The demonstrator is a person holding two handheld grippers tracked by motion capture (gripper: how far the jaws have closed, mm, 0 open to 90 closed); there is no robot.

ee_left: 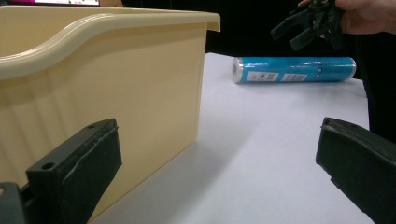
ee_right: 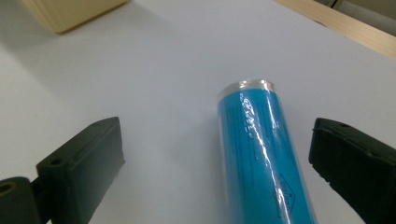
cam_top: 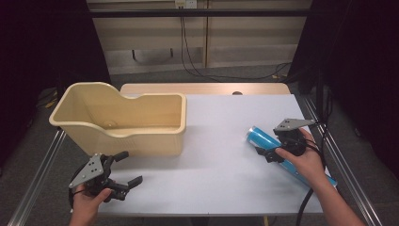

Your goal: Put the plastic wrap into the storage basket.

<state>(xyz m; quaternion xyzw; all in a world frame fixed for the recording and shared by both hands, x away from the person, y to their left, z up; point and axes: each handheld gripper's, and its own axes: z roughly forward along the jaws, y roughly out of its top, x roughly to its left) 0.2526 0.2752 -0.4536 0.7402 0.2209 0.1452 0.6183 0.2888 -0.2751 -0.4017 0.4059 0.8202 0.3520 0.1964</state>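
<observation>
Big white table (cam_top: 216, 169), mid frame. Cream plastic bin (cam_top: 141, 136) upper left, empty, prob for dropping stuff in. Shiny blue tube (cam_top: 261, 138) lies flat at right. Right gripper (cam_top: 269, 153) wide open over it, ready to grab. Left gripper (cam_top: 123, 182) bottom left, wide open, holding nothing.

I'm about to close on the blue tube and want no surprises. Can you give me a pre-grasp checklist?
1. Right gripper open: ok.
2. Blue tube between its jaws: ok, though nearer one jaw.
3. Tube lying flat on the white table: ok.
4. Cream bin clear inside: ok as far as seen.
5. Left gripper open, away from the tube: ok.
6. Jaws low enough to grip: cannot tell.
</observation>
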